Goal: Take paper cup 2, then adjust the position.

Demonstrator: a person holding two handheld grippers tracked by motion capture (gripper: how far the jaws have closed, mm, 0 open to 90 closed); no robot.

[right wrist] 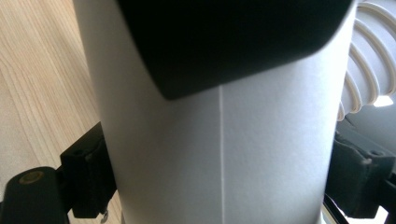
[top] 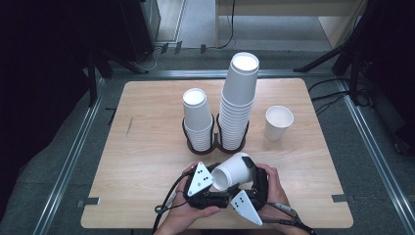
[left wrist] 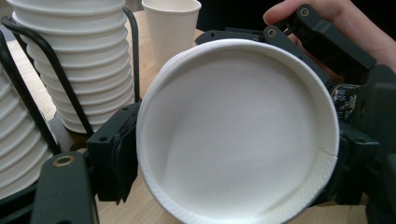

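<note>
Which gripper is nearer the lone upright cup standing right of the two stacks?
Right. The right gripper sits diagonally below the lone cup; the left gripper lies beyond it, both clamping the tilted cup.

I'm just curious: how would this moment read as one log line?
left gripper: shut on paper cup rim | right gripper: shut on paper cup | stacks: in holder

Two stacks of white paper cups: short stack, tall stack. Two single cups: upright cup, held cup. Two grippers: left gripper, right gripper. One counter.
</note>
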